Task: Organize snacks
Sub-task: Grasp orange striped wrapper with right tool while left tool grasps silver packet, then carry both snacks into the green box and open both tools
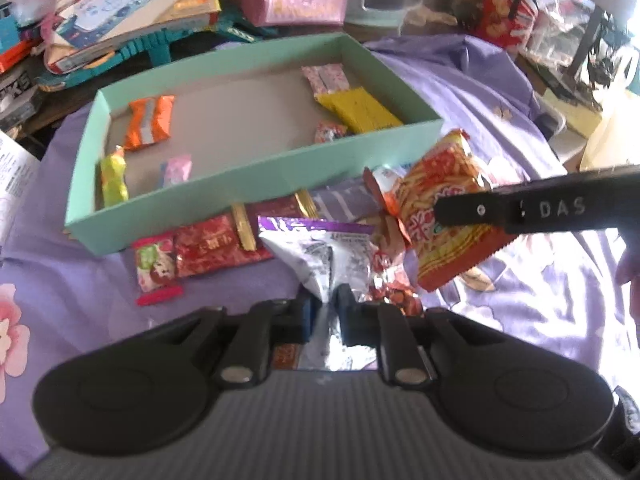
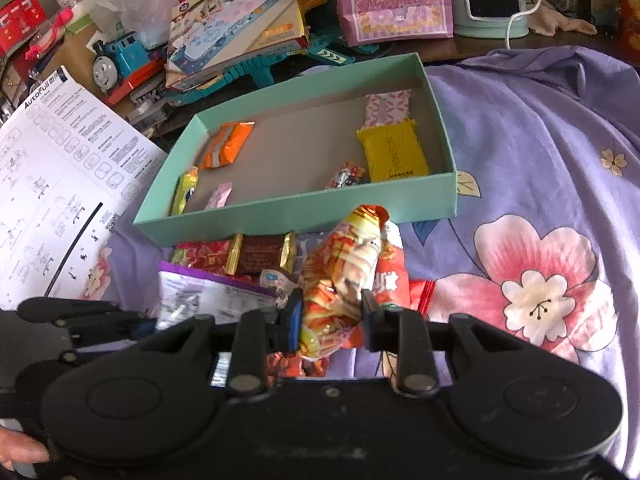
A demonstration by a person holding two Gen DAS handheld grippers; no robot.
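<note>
A lilac bedsheet [image 2: 532, 128] printed with big pink flowers [image 2: 540, 284] covers the bed, rumpled into folds toward the far right. Behind it runs a dark wooden counter [image 2: 472, 46] crowded with toy boxes [image 2: 236, 28], a blue toy train [image 2: 120, 60] and a pink gift bag [image 2: 394, 0]. Bright daylight washes out the right side [image 1: 612, 92].

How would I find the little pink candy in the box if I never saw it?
Look in the green box on the purple blanket. Go to its front left corner, beside the tall yellow-green wrapper. The pink candy lies flat there, the smallest and palest thing at that end.
</note>
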